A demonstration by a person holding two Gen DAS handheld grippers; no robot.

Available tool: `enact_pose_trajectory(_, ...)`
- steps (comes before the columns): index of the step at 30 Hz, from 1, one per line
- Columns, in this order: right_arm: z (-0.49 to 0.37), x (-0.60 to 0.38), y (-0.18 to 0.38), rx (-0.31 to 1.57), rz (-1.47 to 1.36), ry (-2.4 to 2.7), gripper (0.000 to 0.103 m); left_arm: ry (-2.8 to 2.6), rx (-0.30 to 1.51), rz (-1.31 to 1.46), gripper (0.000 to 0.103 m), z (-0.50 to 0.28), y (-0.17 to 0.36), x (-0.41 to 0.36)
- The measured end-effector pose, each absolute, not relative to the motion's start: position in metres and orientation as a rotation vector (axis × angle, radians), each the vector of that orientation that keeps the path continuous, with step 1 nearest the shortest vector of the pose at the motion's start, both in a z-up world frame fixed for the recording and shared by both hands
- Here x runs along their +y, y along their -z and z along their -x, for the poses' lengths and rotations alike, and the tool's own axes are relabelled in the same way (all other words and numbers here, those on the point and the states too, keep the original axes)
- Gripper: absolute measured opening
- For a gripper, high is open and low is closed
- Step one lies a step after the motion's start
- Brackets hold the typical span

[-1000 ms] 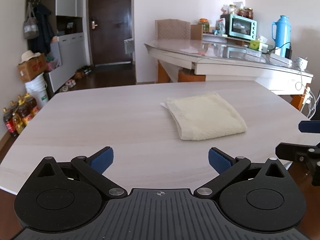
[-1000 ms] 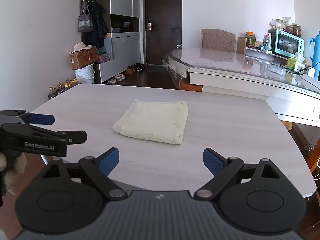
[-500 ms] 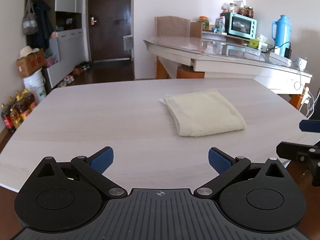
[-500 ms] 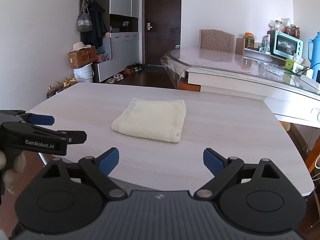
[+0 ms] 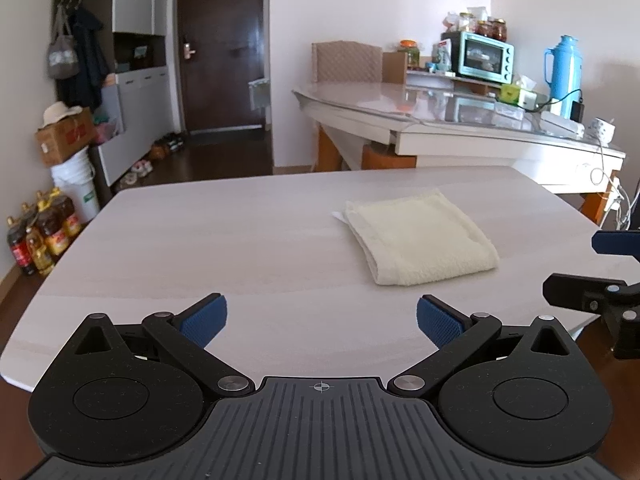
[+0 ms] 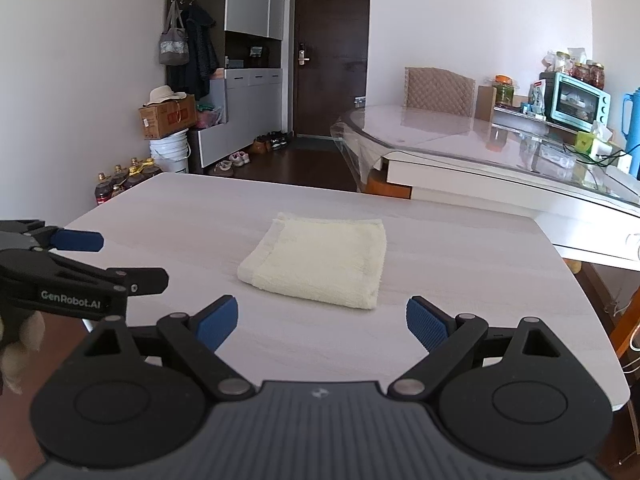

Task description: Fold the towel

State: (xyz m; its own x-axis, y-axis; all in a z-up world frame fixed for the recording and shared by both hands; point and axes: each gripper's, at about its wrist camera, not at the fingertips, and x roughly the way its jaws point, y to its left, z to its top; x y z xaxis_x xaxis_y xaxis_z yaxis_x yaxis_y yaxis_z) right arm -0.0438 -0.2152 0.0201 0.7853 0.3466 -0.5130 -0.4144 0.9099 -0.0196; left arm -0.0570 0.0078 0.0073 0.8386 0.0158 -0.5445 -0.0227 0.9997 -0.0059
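L gripper (image 5: pixel 318 318) jaws spread wide, holding nothing. R gripper (image 6: pixel 322 322) same (side by side, both level).

Rough cream terry-cloth towel (image 5: pixel 420 236) on a smooth matt pale wood-grain table (image 5: pixel 224 248)

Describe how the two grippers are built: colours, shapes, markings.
Both match. The left gripper and right gripper have matte black linkage arms with silver pivot pins, round speckled housings and a ribbed grey base. Blue textured pads tip the fingers. White "GenRobot.AI" lettering marks the left one's side, seen from the right wrist. No cables show.
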Motion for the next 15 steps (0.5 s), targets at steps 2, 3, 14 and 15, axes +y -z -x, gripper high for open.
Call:
enact_pose_trajectory(2,0.042,-0.214,-0.02,0.528,0.135,-0.416,0.093,-0.019,0.575,0.013,0.103,0.055,-0.008,0.006)
enact_pose_trajectory(3,0.041,-0.215,-0.019,0.532,0.135,-0.419,0.093,-0.019,0.575,0.012,0.103,0.054,-0.009,0.004)
enact_pose_trajectory(14,0.03,-0.229,-0.02,0.541,0.123,-0.379,0.093,0.036,0.596,-0.008,0.103,0.035,-0.004,-0.013)
enact_pose_trajectory(15,0.028,-0.229,-0.021,0.541,0.122,-0.376,0.093,0.039,0.597,-0.009,0.103,0.033,-0.003,-0.014)
